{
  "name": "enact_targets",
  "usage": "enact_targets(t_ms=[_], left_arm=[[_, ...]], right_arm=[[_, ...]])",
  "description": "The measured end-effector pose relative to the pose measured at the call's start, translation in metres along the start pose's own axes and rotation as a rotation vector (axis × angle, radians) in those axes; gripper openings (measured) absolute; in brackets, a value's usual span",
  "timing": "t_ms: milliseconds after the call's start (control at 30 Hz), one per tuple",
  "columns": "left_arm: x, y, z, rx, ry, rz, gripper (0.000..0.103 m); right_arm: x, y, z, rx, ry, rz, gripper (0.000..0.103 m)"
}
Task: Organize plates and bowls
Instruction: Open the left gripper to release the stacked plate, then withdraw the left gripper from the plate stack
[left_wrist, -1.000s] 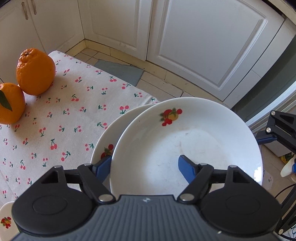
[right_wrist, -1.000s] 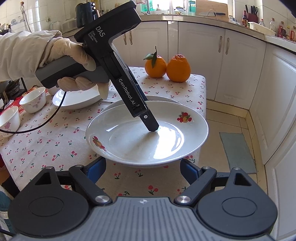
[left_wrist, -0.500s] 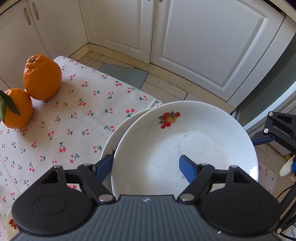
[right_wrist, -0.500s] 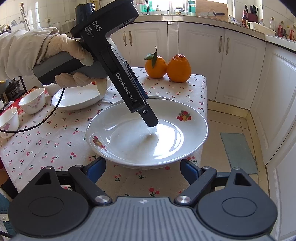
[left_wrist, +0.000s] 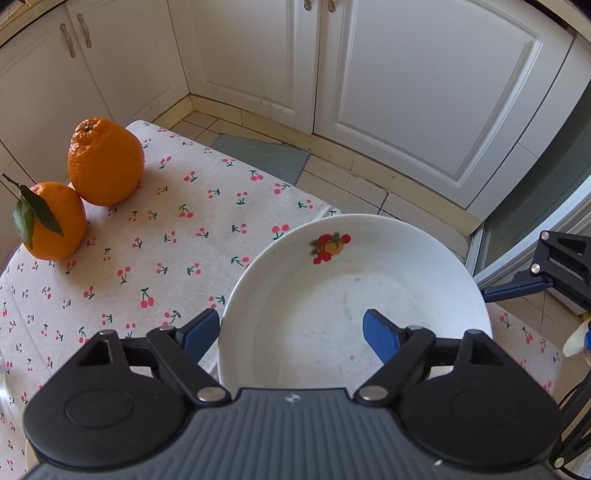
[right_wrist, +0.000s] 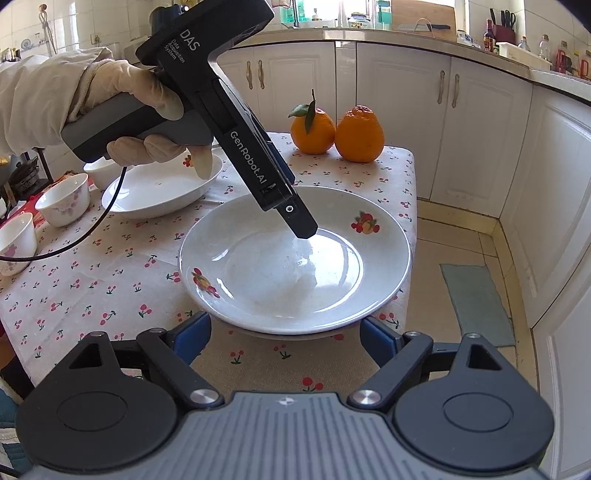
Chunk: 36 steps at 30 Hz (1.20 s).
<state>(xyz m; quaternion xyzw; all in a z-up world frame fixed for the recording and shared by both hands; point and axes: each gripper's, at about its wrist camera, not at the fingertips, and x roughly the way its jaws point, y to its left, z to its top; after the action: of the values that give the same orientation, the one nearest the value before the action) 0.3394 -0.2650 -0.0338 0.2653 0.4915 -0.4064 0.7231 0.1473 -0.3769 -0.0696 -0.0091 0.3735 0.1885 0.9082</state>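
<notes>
A white plate with fruit prints (left_wrist: 343, 295) (right_wrist: 295, 258) sits at the table's corner, on top of a second plate whose edge barely shows beneath it (right_wrist: 332, 336). My left gripper (left_wrist: 291, 332) straddles the top plate's near rim, one finger outside and one inside; the jaws stand wide and do not pinch it. In the right wrist view the left gripper's finger (right_wrist: 299, 221) rests on the plate's inside. My right gripper (right_wrist: 286, 341) is open and empty, just in front of the plates. Another white plate (right_wrist: 162, 192) lies further left.
Two oranges (left_wrist: 103, 162) (right_wrist: 336, 129) stand at the table's far corner. Small white bowls (right_wrist: 66, 199) sit at the left edge. The cherry-print cloth (left_wrist: 166, 221) covers the table; the table edge and tiled floor (right_wrist: 461, 251) lie right of the plates. White cabinets stand behind.
The top plate has moved over the lower one, so the two now line up in a stack. The left gripper has tilted up and shifted with it. The right gripper has stayed put.
</notes>
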Motion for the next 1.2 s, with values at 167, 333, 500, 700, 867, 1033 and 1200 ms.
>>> enact_targets(t_ms=[167, 333, 500, 700, 867, 1033, 1200], left_arm=[[-0.002, 0.000, -0.002, -0.007, -0.011, 0.001, 0.084], [-0.021, -0.005, -0.012, -0.021, -0.060, 0.003, 0.085], [-0.056, -0.009, -0.033, -0.080, -0.150, 0.066, 0.085], [-0.101, -0.032, -0.078, -0.160, -0.289, 0.193, 0.089], [-0.124, -0.059, -0.125, -0.233, -0.373, 0.323, 0.091], [-0.131, -0.073, -0.175, -0.357, -0.417, 0.425, 0.092], [-0.119, -0.070, -0.215, -0.526, -0.422, 0.532, 0.094]], right_arm=[[-0.004, 0.002, 0.001, -0.003, -0.018, 0.001, 0.092], [-0.018, 0.012, 0.002, -0.024, -0.045, -0.024, 0.103], [-0.036, 0.025, 0.002, -0.043, -0.078, -0.039, 0.103], [-0.056, 0.045, 0.000, -0.070, -0.121, -0.043, 0.103], [-0.071, 0.066, -0.001, -0.101, -0.153, -0.038, 0.103], [-0.082, 0.085, -0.005, -0.132, -0.169, -0.021, 0.103], [-0.085, 0.095, -0.009, -0.138, -0.165, 0.000, 0.103]])
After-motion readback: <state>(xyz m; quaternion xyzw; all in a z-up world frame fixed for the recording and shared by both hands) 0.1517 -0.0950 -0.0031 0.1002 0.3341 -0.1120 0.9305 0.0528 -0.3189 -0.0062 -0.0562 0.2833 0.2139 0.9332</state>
